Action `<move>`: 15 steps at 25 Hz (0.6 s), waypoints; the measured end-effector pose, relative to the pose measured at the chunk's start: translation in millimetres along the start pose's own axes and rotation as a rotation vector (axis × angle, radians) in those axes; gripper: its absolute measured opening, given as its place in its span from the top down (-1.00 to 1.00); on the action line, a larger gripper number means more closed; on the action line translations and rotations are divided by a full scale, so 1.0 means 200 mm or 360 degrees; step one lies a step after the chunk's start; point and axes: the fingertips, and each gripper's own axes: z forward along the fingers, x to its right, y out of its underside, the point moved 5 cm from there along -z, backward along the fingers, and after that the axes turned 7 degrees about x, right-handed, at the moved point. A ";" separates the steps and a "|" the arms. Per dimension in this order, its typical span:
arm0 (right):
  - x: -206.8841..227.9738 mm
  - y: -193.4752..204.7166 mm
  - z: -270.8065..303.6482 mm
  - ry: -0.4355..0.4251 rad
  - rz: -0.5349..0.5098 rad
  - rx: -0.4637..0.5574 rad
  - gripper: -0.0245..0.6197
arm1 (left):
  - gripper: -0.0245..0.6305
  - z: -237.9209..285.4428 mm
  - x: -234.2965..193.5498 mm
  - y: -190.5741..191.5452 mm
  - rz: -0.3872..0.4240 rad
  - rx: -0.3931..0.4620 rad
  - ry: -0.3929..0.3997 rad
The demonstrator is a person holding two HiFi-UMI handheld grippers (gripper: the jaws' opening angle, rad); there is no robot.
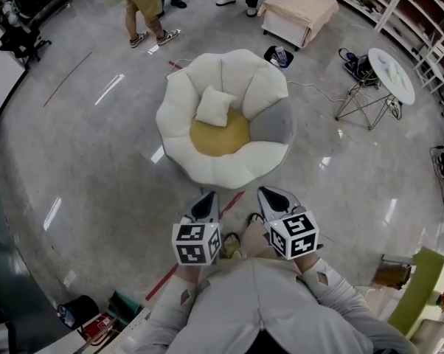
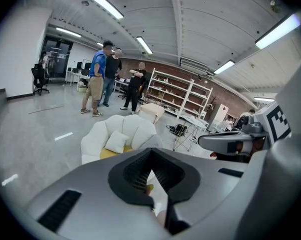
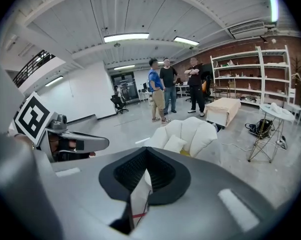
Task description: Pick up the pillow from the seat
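A small white square pillow [image 1: 215, 106] leans against the back petals of a white flower-shaped armchair [image 1: 229, 169], above its yellow seat [image 1: 222, 140]. The left gripper view shows the pillow [image 2: 116, 141] ahead on the chair, and so does the right gripper view [image 3: 175, 143]. Both grippers are held close to my chest, well short of the chair. My left gripper [image 1: 207, 196] has its jaws together with nothing in them, tips meeting in its own view [image 2: 150, 151]. My right gripper [image 1: 268, 192] is likewise shut and empty [image 3: 146, 150].
Several people [image 1: 144, 6] stand beyond the chair. A beige ottoman [image 1: 299, 12] and a dark bag [image 1: 279, 55] lie behind it. A round white wire-legged table [image 1: 391, 74] stands to the right, with shelving along the far right. A red tape line [image 1: 232, 201] marks the glossy floor.
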 end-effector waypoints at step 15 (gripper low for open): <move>0.24 -0.14 0.44 -0.0115 -0.0027 -0.0082 0.92 | 0.91 0.34 -0.20 -0.11 -0.0132 0.0015 -0.0154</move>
